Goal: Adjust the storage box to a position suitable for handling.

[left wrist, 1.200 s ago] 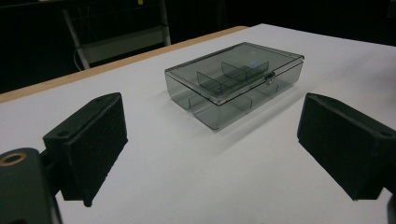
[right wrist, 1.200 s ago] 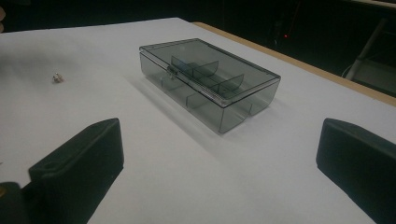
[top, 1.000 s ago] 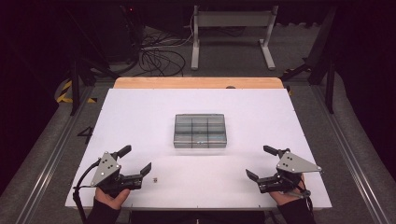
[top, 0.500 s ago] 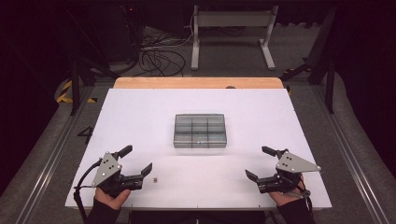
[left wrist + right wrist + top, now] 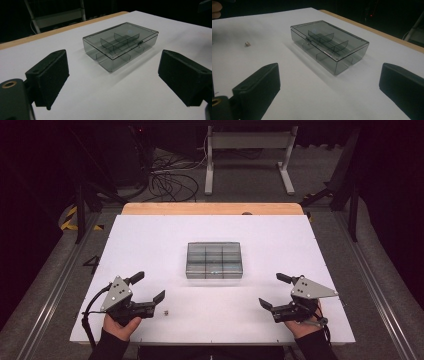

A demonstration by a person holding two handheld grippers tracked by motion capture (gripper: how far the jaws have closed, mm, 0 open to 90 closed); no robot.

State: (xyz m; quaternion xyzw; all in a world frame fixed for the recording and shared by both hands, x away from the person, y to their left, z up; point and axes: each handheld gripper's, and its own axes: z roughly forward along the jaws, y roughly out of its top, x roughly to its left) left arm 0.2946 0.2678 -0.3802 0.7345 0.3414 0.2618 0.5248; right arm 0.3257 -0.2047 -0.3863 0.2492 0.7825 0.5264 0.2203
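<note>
High view: smoky compartment box point(image 5: 214, 260), lid closed, lies long axis sideways; left gripper point(image 5: 148, 287) and right gripper point(image 5: 274, 290) flank it, wide open, empty; tiny object point(image 5: 166, 311) near it is indistinct.

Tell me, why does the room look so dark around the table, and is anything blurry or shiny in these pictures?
High view: light falls on the white table, the surroundings stay near black. Left gripper view: the smoky clear box is fairly sharp, with a small glint on its lid and a soft shadow beside it; the close jaws look blurred. Right gripper view: similar, the tiny piece is too soft to identify.
</note>
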